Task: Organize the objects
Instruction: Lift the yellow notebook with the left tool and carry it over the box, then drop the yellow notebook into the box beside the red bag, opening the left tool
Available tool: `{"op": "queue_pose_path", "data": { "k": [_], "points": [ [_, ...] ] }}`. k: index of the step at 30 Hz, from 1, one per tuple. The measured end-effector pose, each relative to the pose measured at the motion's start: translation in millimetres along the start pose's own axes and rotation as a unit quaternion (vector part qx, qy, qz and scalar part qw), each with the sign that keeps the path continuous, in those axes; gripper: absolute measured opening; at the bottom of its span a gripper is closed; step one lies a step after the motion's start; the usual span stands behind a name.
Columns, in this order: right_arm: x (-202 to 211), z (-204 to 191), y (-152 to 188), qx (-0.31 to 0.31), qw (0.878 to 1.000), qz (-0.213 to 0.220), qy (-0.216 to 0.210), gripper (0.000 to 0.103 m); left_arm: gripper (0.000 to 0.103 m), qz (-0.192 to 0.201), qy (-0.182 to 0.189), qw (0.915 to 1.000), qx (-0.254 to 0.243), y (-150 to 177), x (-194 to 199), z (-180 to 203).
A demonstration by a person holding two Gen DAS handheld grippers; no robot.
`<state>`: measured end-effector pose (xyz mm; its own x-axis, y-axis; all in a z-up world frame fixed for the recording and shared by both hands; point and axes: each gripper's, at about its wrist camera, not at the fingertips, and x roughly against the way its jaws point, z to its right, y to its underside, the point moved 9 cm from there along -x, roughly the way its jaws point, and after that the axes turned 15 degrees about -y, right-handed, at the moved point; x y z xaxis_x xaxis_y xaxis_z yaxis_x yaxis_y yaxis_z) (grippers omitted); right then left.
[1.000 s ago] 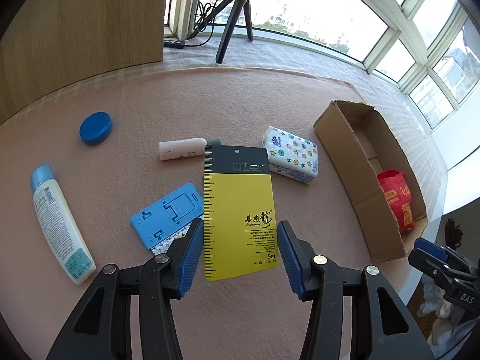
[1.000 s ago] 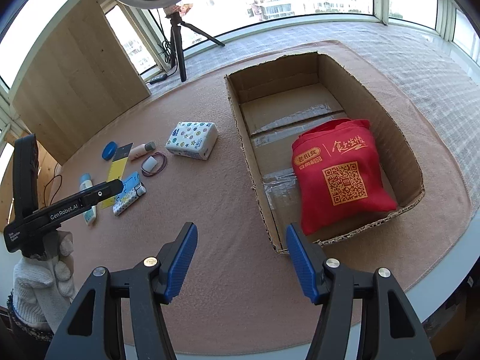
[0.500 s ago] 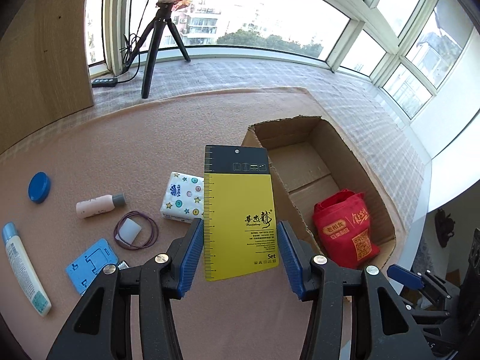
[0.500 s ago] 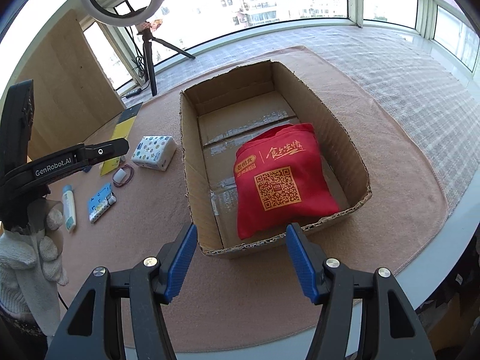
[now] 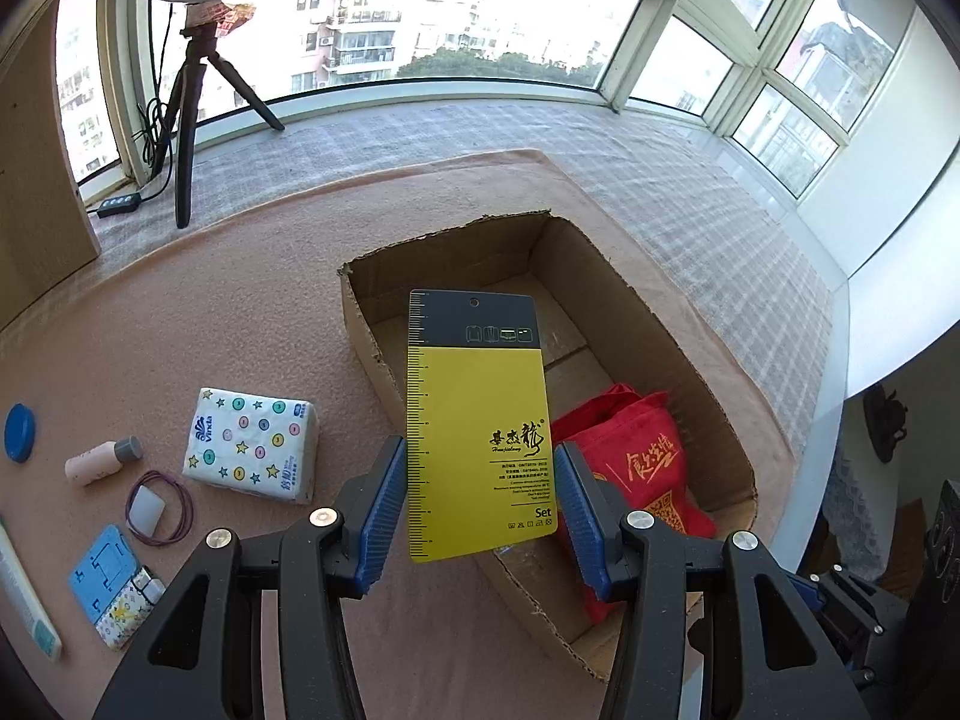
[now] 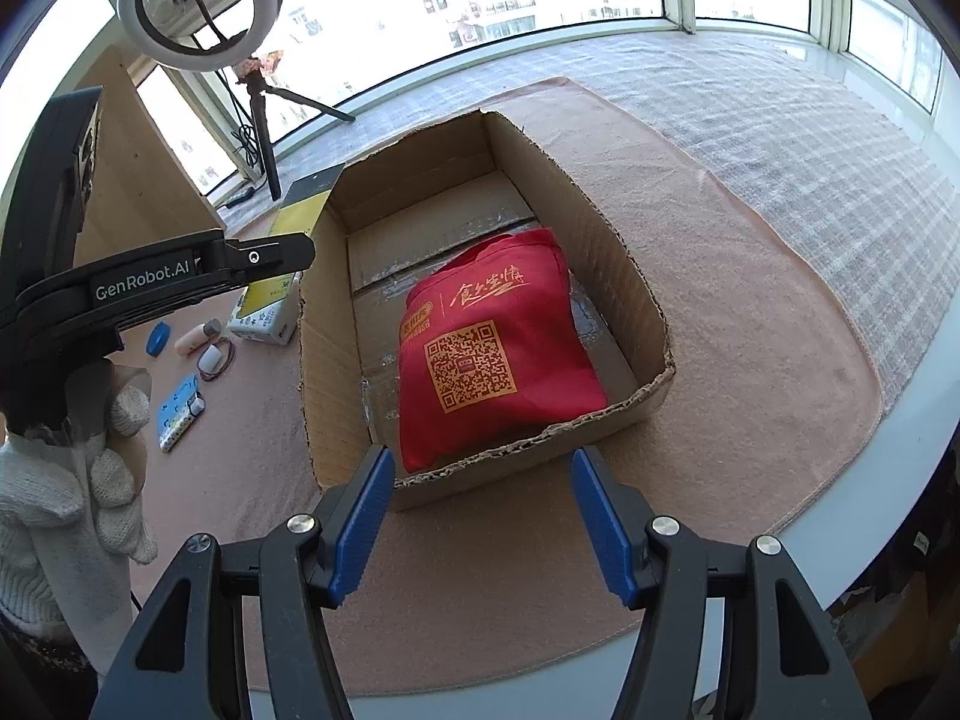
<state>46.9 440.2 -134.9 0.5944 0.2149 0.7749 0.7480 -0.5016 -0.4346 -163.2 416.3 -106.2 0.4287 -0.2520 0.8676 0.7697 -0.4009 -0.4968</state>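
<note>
"Set" printed on the yellow card [image 5: 478,438] between the left tongs [image 5: 478,504]. "GenRobot.AI" along that tool's arm [image 6: 144,276]. QR code on the red bag [image 6: 492,348] beyond the right tongs [image 6: 483,516]. "Vinda" on the tissue pack [image 5: 252,444].

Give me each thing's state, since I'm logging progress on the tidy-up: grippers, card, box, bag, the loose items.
Left gripper: shut on card, held above the box's near-left wall.
Right gripper: open, empty.
Card: held, off the mat.
Box: open-topped, upright.
Bag: lying in box.
Tissue pack: on mat, outside box.
Blue lid: on mat, outside box.
</note>
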Motion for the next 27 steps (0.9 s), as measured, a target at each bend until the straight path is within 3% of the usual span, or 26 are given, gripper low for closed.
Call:
{"op": "queue_pose_path", "data": {
  "k": [17,27],
  "points": [
    [-1,8,-1,0.002,1.000,-0.006,0.001,0.058,0.054,-0.012,0.022,0.9994,-0.022,2,-4,36],
    [-6,-9,-1,0.014,1.000,-0.008,-0.002,0.058,0.054,0.005,0.012,0.9999,0.003,4,15,6]
  ]
}}
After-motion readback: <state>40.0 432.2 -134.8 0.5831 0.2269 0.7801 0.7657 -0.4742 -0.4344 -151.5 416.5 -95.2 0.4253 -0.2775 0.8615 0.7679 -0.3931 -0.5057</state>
